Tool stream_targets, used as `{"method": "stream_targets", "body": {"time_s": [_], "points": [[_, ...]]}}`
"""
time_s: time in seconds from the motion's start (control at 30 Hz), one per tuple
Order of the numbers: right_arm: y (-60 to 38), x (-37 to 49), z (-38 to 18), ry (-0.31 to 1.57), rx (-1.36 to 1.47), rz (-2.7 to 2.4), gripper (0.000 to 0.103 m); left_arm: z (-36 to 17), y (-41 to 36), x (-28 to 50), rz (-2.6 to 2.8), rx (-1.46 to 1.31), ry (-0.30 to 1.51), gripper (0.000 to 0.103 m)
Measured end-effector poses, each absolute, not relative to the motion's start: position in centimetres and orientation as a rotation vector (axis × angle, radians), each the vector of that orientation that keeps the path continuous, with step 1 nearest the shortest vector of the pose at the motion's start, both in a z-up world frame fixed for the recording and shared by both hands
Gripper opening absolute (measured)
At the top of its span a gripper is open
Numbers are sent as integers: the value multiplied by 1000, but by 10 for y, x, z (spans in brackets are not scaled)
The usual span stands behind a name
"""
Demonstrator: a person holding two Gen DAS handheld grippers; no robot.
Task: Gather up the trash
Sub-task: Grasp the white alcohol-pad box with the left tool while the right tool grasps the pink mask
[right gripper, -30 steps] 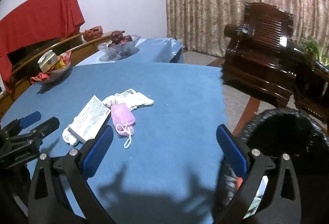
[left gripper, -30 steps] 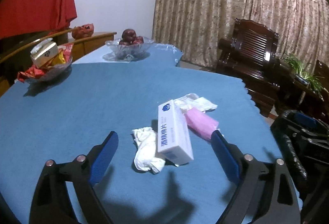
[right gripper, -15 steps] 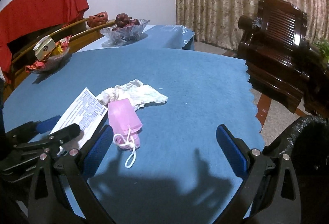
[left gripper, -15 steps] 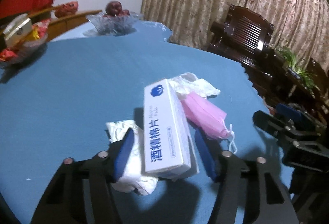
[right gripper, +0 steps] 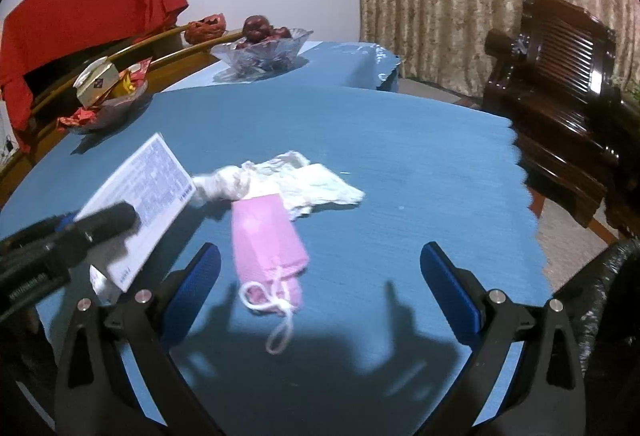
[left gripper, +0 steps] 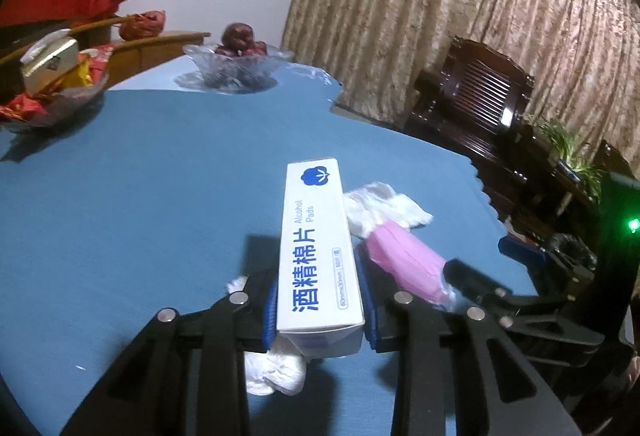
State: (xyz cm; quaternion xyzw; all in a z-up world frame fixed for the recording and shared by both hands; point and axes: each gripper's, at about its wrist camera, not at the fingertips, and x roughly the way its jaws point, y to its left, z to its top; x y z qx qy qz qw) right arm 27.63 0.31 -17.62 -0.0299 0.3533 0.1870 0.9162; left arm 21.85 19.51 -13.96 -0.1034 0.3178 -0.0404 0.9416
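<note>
Blue cloth: it covers the desk (right gripper: 400, 155), and your trash lies together at the near edge, within reach of both grippers.
Box: the white box (left gripper: 318, 248) sits lengthwise between the jaws of your left gripper (left gripper: 320, 306), so the pads meet its long sides. Those jaws are closing, narrow now, and seem to touch it.
Tissue: one crumpled tissue (left gripper: 276, 372) lies under the box's near end; it may drag along.
Mask: the pink mask (right gripper: 268, 236) lies just right of the box, ear loop toward you.
Right gripper (right gripper: 320, 276): jaws wide and empty, the mask just ahead and left of centre.
Bin: a black bag (right gripper: 608, 300) at the desk's right edge is probably the destination.
</note>
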Motion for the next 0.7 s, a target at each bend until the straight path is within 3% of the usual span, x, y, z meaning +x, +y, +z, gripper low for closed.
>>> {"method": "stream_targets", "body": {"time_s": [0.1,0.17,0.23,0.3,0.4,0.53,0.7], "points": [[14,284,-181,759,-66,388,97,-139,202,218,-69,-217,643,32],[18,290,-184,784,-65,392,92,-140,205,220,-61,-221,645,32],[24,296,-189,826,-74,414,72,-141,205,220,-61,-221,647,32],[28,300,-195,868,-87,426,64,-142,203,220,-66,-216,649,32],[31,302,-199,898,-77,459,36,-142,201,219,-66,-212,650,32],[29,294,-194,880,-73,479,14,-140,197,217,-70,-205,648,32],[15,275,-177,828,-58,475,11,-136,187,212,-86,-197,643,31]]}}
